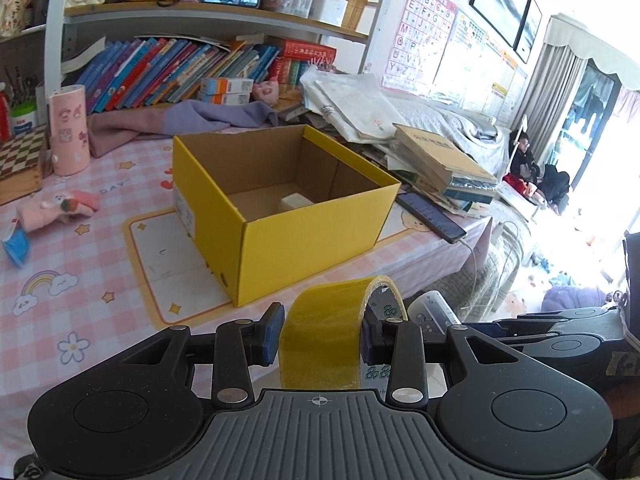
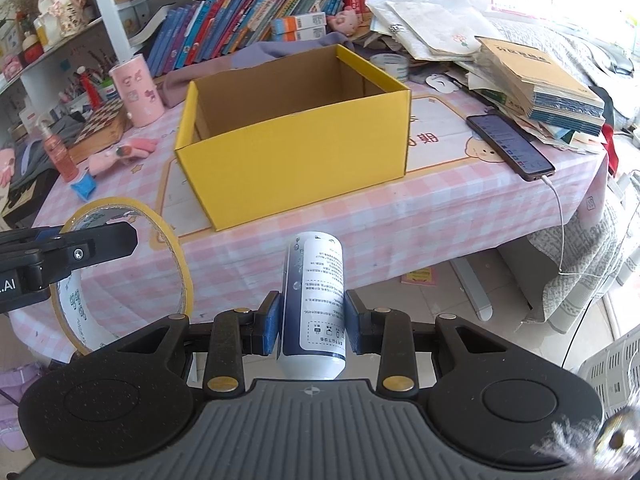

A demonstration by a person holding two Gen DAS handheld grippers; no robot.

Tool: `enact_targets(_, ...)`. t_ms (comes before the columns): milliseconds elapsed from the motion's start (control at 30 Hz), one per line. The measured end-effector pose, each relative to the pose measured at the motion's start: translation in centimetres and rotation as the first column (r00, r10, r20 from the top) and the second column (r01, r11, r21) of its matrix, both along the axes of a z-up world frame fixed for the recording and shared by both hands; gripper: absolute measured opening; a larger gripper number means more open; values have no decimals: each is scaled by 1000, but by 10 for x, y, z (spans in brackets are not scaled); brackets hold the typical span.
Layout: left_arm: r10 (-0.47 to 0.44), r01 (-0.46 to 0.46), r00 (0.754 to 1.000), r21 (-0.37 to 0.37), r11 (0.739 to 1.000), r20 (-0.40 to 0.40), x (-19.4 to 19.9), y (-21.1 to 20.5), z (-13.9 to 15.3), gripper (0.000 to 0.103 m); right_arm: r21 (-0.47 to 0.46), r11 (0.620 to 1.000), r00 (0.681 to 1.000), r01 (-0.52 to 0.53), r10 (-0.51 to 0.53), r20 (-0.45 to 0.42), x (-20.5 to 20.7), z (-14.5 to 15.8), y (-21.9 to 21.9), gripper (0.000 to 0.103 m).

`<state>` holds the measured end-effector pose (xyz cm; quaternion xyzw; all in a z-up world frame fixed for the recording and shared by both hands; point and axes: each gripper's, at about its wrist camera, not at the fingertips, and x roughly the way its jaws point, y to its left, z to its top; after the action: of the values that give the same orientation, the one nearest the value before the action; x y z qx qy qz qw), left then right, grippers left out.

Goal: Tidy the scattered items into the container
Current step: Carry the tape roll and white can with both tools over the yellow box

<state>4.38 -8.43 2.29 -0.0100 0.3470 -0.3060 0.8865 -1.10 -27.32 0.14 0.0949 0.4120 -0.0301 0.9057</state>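
two things held up, box still waiting

the yellow box [image 2: 296, 132] sits open on the pink checked table [image 2: 460, 216], and both grippers hang in front of it, off the table's near edge.

the left gripper [image 1: 318, 340] has its blue pads pinched on the wall of a yellow tape roll [image 1: 324, 336], one pad outside and one inside the ring. the roll stands up on its edge. the gap is small, just as wide as the tape wall.

the right gripper [image 2: 310, 322] squeezes a white and blue bottle [image 2: 314, 304] around its middle. the bottle points toward the box, well short of it.

inside the box, near its back corner, there is already a small pale block [image 1: 294, 203]. left of the box, a pink soft toy [image 2: 120, 152] and a little blue packet [image 2: 84, 186] lie on the table, still to be picked up.

i think this is the carry step: both things are grabbed but not yet dropped in. next, each gripper needs to go forward over the box's near wall, high enough to clear it, then open up so the thing falls inside. the tall tape ring could bump that wall if it comes in low.
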Motion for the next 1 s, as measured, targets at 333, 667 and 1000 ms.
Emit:
enact_targets(333,-26,27,999,-12,1000,26,31,-39,13,36,25,1000,999,10,-11,42,28,2,-38,31)
enact_targets(667,37,-28,990,-67,997,136,79,-67,60,36,22,998,980,-66,61,191,87,31,-76,31)
enact_targets(1000,164,-156,966,-56,986,199,123,-81,74,36,5,978,928,-208,195,318,161,63,-91,31)
